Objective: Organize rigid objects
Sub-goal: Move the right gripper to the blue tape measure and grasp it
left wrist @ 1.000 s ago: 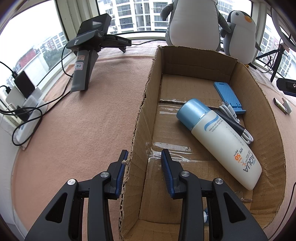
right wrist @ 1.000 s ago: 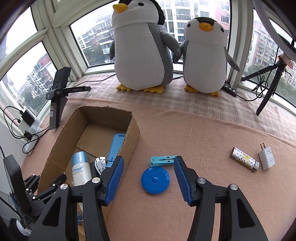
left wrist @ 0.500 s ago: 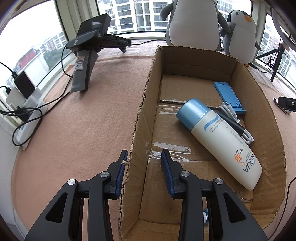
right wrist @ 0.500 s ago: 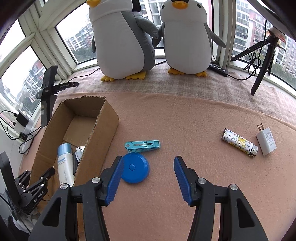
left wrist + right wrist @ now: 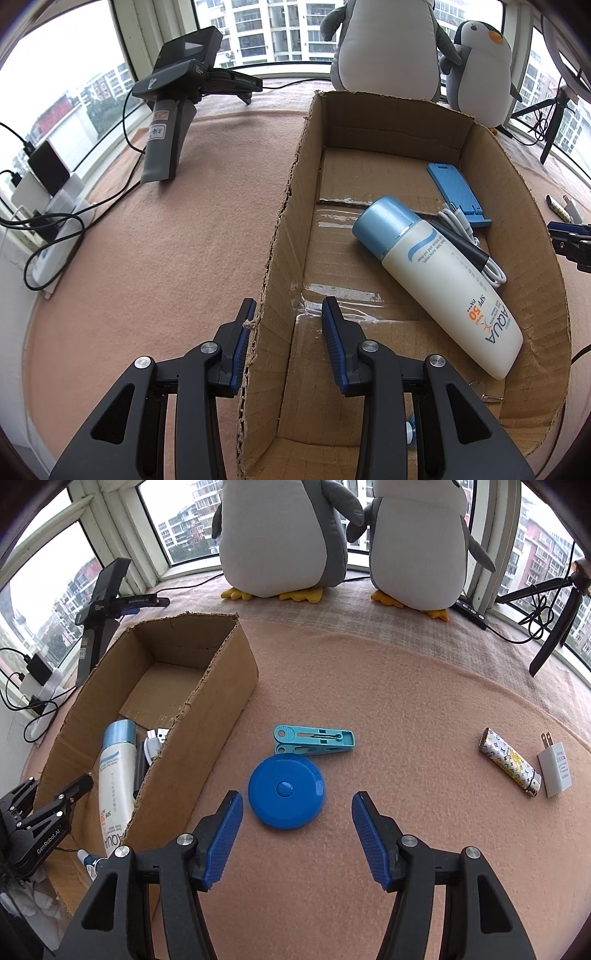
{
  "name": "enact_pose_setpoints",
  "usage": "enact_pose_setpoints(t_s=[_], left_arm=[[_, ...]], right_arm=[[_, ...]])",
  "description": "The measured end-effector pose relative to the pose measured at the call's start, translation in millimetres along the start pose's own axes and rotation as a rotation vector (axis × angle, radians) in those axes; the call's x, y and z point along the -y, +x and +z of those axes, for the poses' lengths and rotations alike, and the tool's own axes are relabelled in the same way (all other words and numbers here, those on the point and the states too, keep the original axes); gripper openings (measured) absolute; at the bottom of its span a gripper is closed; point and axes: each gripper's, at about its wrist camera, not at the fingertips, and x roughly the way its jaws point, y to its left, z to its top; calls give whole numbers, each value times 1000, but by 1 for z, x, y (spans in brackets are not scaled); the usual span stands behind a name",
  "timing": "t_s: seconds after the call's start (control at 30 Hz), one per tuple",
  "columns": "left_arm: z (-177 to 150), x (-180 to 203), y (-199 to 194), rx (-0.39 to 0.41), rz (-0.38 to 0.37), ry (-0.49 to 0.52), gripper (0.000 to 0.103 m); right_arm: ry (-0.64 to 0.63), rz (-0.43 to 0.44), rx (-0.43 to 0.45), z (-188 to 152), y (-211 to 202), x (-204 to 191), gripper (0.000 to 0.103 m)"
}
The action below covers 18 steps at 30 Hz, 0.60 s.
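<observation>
Pink felt tabletop by bay windows: right gripper, fingers spread, had swung back and dropped over the blue round case, beside the peg. Left gripper stayed straddling the cardboard box wall, fingers apart; pickup likely next.

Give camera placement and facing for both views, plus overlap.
Left wrist: on the left claw, facing along the box; its fingers straddle the box's left wall.
Right wrist: on the right claw, open, tilted down at the tape measure and clip on the blanket.
Shared: box, bottle, penguins, lighter.
</observation>
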Motion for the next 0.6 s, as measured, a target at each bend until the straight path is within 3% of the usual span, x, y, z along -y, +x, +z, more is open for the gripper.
enact_pose_setpoints(t_s=[0.6], left_arm=[[0, 0, 0, 0, 0, 2, 34]], right_arm=[[-61, -63, -37, 1, 22, -18, 59]])
